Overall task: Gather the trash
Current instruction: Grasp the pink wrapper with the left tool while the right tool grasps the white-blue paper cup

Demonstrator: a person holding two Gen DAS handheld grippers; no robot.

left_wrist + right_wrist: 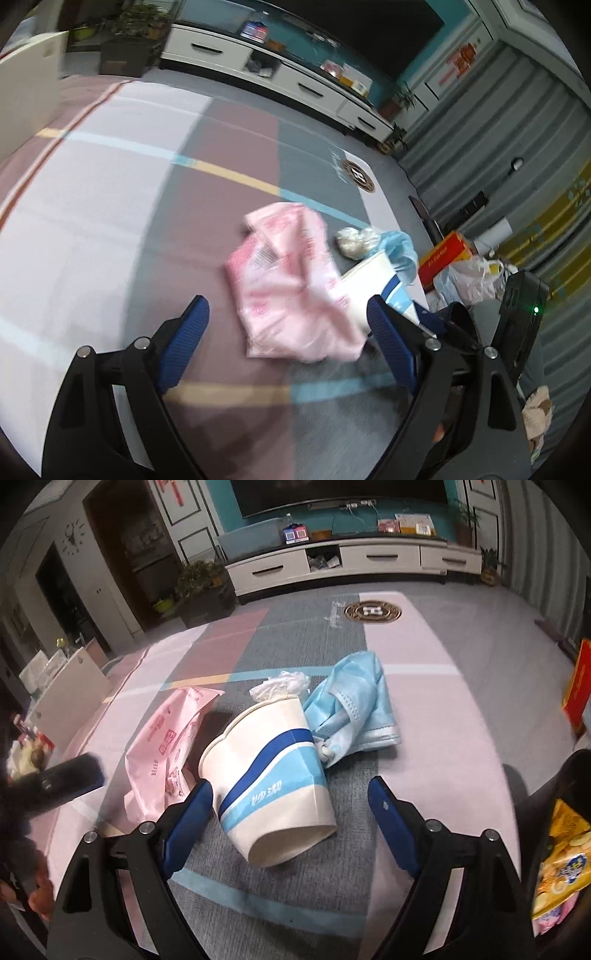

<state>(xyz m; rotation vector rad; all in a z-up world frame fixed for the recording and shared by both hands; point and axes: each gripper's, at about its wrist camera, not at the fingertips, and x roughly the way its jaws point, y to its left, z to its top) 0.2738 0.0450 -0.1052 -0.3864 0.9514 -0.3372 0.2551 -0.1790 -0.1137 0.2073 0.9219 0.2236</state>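
Trash on the table, a tipped paper cup (271, 775), sits between the right gripper's (290, 797) wide-open, empty fingers (388, 819); closing gently should avoid crushing it.

Pink bag (168, 746) and blue mask (354, 705) crowd the tipped cup's (273, 771) sides; bare rug (443, 709) lies open rightward.

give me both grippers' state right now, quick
Left gripper: open, empty, over the pink plastic bag.
Right gripper: open, straddling the tipped paper cup, not gripping.
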